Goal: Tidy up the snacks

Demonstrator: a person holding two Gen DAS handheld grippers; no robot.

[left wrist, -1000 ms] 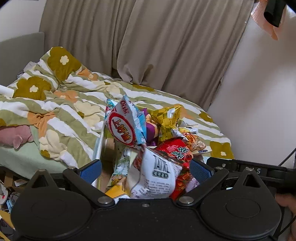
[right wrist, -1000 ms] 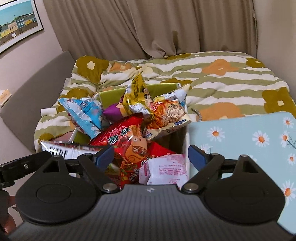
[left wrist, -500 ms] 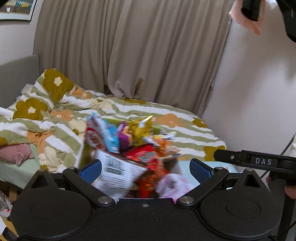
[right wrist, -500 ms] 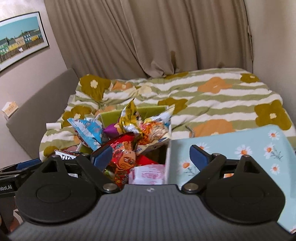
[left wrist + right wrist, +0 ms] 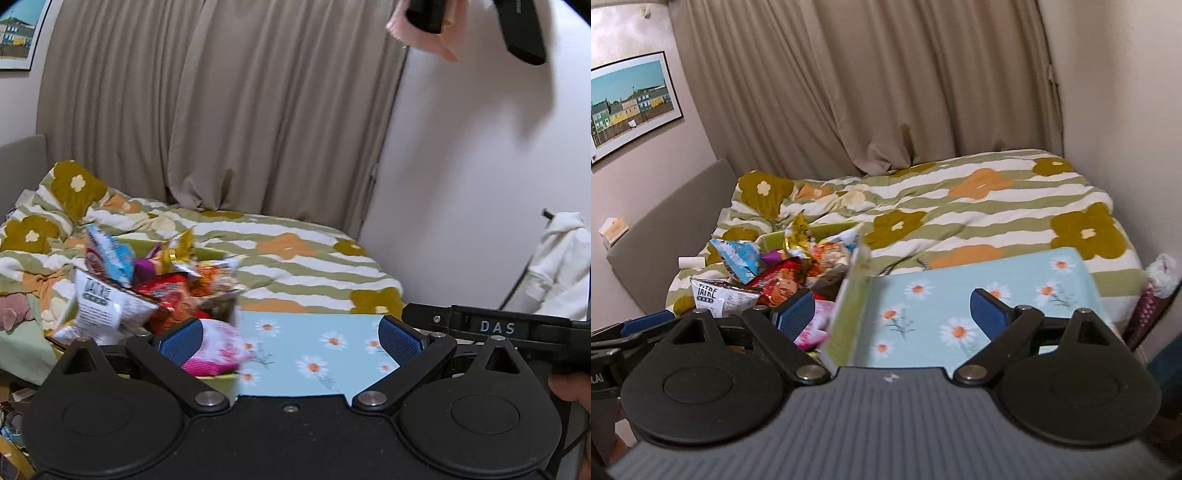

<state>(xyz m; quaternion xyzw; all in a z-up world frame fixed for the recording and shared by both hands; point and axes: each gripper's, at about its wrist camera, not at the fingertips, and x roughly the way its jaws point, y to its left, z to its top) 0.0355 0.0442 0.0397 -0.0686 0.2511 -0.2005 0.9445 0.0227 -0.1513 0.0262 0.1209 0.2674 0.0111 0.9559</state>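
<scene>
Approaching: a pink-and-white crinkled foil snack packet (image 5: 218, 345) at the near edge of the heaped green box (image 5: 827, 230) on the bed is judged the target.
Tongs: left tongs (image 5: 290, 338) and right tongs (image 5: 892, 312) are held spread wide, empty.
Advice: one packet's edge should be pinched, neighbours left undisturbed.

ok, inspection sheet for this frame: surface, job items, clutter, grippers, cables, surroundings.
Surface: blue daisy-print panel, bare on top.
Job's things: green box heaped with snack packets; white packet at the near-left edge, pink packet in front, blurred.
Clutter: pink plush beside the bed; purple-and-white wrapped item right of the panel.
Grippers: left gripper open, empty; right gripper open, empty.
Cables: dark cord by the white garment.
Surroundings: striped floral duvet, beige curtain, framed picture.
</scene>
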